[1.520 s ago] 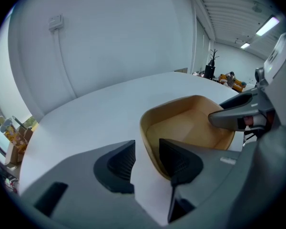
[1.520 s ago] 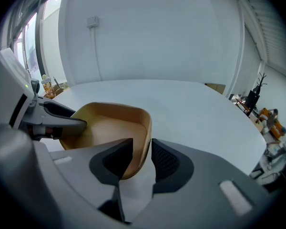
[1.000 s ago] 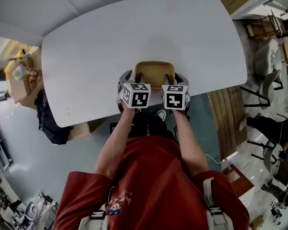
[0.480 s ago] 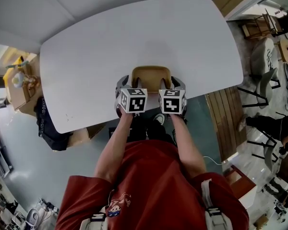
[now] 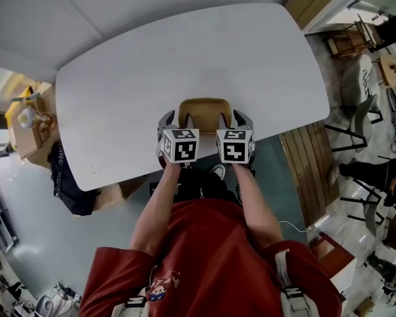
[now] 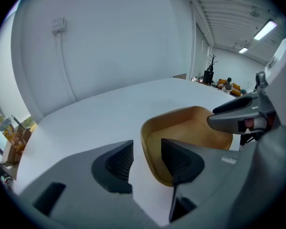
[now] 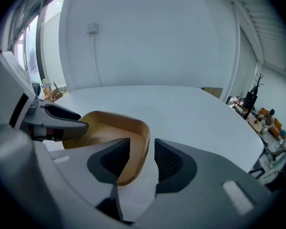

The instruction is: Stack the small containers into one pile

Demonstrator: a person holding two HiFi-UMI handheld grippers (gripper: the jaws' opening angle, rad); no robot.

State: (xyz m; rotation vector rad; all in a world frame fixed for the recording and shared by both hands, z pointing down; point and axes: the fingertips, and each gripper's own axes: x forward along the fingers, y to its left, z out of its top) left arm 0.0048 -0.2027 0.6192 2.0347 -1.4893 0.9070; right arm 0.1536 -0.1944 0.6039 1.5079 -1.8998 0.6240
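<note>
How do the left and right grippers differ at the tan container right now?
The left gripper straddles the tan container's left wall; the right gripper straddles its right wall. The left cube and right cube bear different marker patterns. Shared: both pairs of jaws have just been opening, wall between them, pads not pressing.

Red short-sleeved shirt [image 5: 208, 243] with small cartoon print [image 5: 160, 284].

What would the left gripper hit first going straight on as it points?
Probably the left wall of the tan container, which stands between the jaws of the left gripper; they have just been opening and do not grip it.
</note>
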